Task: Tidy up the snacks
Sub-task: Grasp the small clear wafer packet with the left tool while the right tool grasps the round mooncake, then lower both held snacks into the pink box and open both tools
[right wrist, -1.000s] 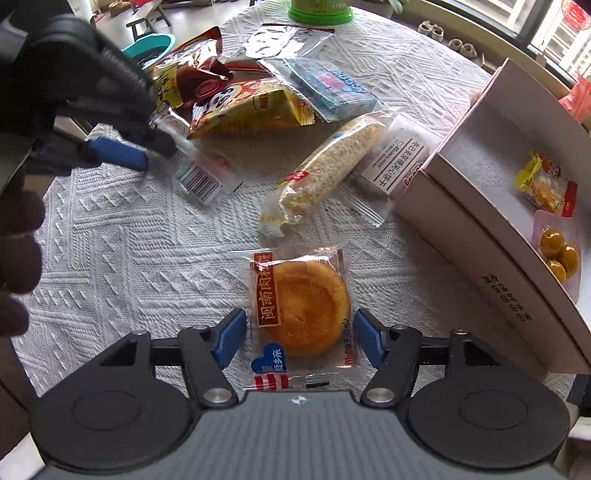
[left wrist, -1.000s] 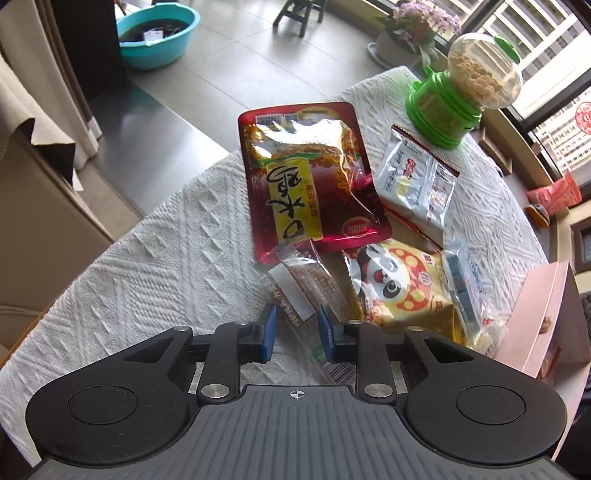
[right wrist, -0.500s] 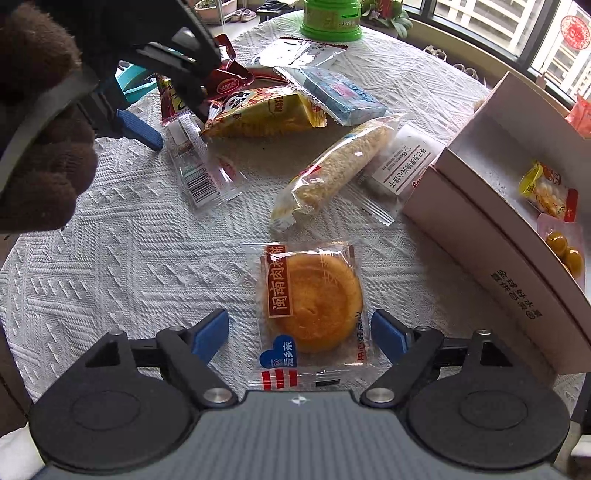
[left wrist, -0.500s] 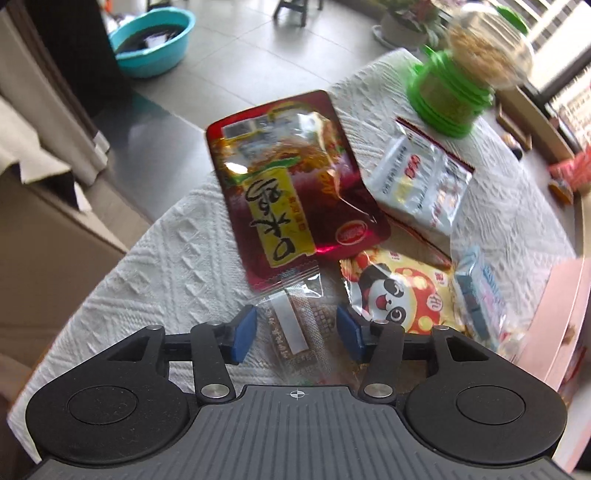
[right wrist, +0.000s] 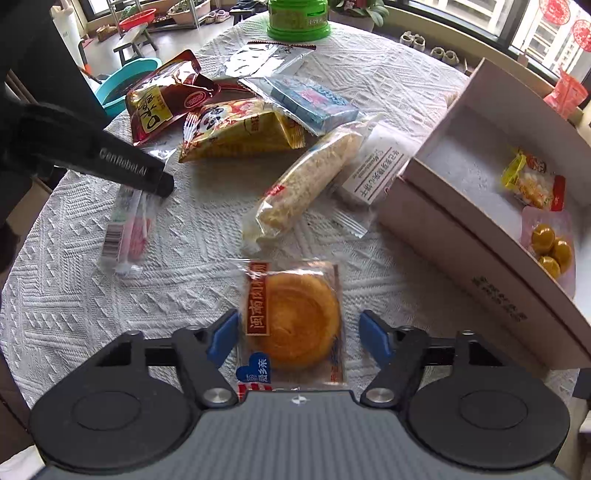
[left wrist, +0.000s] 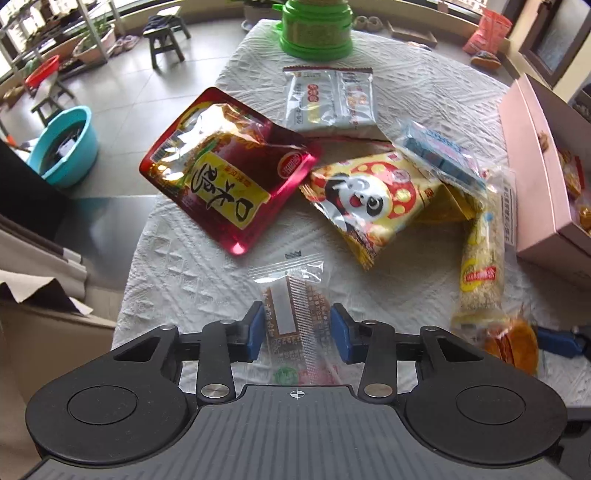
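My left gripper [left wrist: 297, 332] points down over a clear packet with a brown snack [left wrist: 295, 317] that lies flat on the white cloth. Its jaws are closing, with the packet between the blue pads [left wrist: 255, 332] and reaching both of them. In the right wrist view the same packet [right wrist: 125, 229] lies under the left gripper's black finger [right wrist: 136, 170]. My right gripper [right wrist: 297, 336] straddles a round golden pastry in a clear wrapper [right wrist: 295, 321]. Its jaws are closing too; a gap shows at the right pad [right wrist: 373, 336].
Behind lie a red pouch [left wrist: 229, 173], a yellow panda bag [left wrist: 369, 199], a silver packet [left wrist: 328, 99], a blue packet [left wrist: 439, 155] and a rice-crisp bar [left wrist: 484, 266]. A green jar [left wrist: 314, 33] stands at the back. A pink box [right wrist: 461, 236] on the right holds two snack packs.
The left gripper let the clear packet down, rolled, and its jaws widened and then narrowed around it. The right jaws widened, then narrowed around the pastry.
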`<state>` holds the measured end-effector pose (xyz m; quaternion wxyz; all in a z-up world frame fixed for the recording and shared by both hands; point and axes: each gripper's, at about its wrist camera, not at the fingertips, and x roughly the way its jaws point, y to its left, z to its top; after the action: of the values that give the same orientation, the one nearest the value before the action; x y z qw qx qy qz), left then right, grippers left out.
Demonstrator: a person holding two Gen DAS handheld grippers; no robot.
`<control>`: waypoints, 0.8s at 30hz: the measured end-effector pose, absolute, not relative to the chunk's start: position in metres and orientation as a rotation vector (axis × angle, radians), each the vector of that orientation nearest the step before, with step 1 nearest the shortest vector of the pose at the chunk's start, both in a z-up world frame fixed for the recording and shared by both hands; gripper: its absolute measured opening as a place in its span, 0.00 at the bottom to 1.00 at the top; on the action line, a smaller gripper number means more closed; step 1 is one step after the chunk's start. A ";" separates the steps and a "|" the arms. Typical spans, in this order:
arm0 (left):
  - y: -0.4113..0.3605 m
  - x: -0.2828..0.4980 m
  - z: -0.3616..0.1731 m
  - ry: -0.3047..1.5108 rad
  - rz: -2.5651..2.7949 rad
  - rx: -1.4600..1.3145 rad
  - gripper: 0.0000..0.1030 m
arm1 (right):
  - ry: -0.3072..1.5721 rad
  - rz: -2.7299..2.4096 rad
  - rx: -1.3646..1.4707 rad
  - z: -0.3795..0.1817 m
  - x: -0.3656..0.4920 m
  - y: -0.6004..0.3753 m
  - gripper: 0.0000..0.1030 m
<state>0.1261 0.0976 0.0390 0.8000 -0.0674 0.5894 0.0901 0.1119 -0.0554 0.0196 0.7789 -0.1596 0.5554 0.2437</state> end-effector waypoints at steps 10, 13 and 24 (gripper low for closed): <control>0.018 0.062 0.045 1.426 -0.102 -0.232 0.41 | 1.377 0.473 -0.254 0.049 0.106 -0.110 0.53; -0.009 0.068 0.059 1.385 -0.150 -0.189 0.41 | 1.375 0.419 -0.272 0.051 0.101 -0.137 0.53; -0.072 0.149 0.144 1.154 -0.197 -0.082 0.41 | 1.324 0.340 -0.243 0.065 0.095 -0.204 0.53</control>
<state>0.1493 -0.0725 0.1436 0.8326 -0.0385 0.5446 -0.0930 0.0948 -0.2038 0.0652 0.7688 -0.1118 0.6099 0.1565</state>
